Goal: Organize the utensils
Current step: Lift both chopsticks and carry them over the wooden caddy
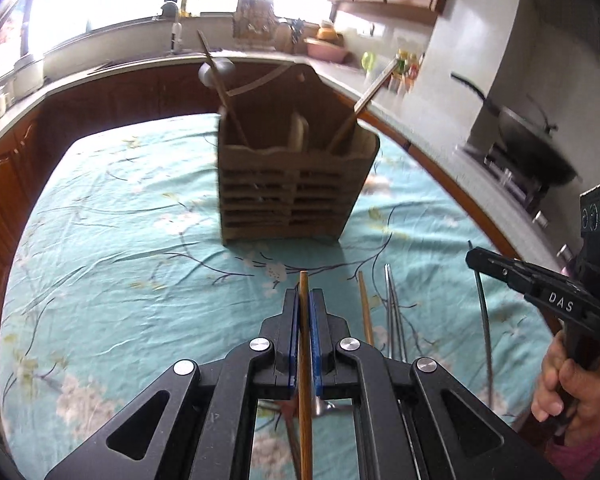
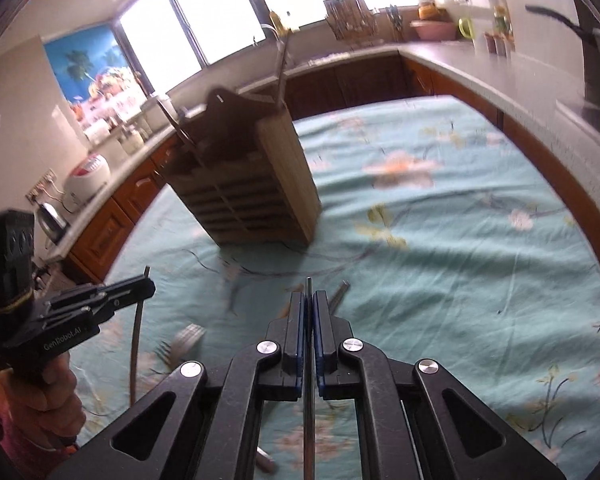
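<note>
A slatted wooden utensil holder (image 1: 292, 184) (image 2: 252, 192) stands on the teal floral tablecloth (image 1: 120, 220). It holds chopsticks, a wooden spatula and a ladle (image 1: 216, 70). My left gripper (image 1: 305, 304) (image 2: 148, 284) is shut on a wooden chopstick (image 1: 305, 360), lifted in front of the holder. Beside it, my right gripper (image 2: 308, 300) (image 1: 474, 258) is shut on a thin metal chopstick (image 2: 308, 360) that hangs below the jaws. On the cloth lie another wooden chopstick (image 1: 366, 312), metal chopsticks (image 1: 392, 312) and a fork (image 2: 176, 350).
A kitchen counter (image 1: 420, 136) curves round the table's far and right sides. It carries a wok on a stove (image 1: 532, 136), a rice cooker (image 2: 86, 178) and a kettle (image 2: 52, 216). A hand (image 1: 560, 384) grips the right tool's handle.
</note>
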### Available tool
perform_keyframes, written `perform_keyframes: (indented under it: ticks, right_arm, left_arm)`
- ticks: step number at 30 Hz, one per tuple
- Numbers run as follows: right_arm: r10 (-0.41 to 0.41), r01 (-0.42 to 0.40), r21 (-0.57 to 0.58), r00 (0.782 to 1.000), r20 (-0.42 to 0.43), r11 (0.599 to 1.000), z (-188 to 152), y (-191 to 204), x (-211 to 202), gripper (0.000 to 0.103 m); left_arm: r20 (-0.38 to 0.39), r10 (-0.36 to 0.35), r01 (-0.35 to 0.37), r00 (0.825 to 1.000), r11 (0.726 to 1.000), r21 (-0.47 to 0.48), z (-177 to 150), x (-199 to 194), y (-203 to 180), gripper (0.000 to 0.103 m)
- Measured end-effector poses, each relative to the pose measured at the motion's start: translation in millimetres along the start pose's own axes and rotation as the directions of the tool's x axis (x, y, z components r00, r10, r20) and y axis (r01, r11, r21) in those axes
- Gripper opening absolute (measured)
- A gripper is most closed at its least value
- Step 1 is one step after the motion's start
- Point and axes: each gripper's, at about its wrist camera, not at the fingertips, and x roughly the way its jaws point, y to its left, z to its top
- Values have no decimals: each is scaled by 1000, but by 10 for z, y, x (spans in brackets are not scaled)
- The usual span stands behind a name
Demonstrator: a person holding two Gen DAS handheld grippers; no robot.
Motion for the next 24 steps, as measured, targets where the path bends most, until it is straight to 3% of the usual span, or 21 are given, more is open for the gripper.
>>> perform_keyframes:
  ticks: [12,24]
  right_arm:
    - [38,-33,-33,987,159,999,191,278,-542,4]
    - [67,-56,-49,963,261,997,309,429,-804,4]
  left_arm:
    - [145,13,5,989,992,-122,-281,-940,320,4]
    - [338,51,11,940,984,-179,-464,-1539,432,4]
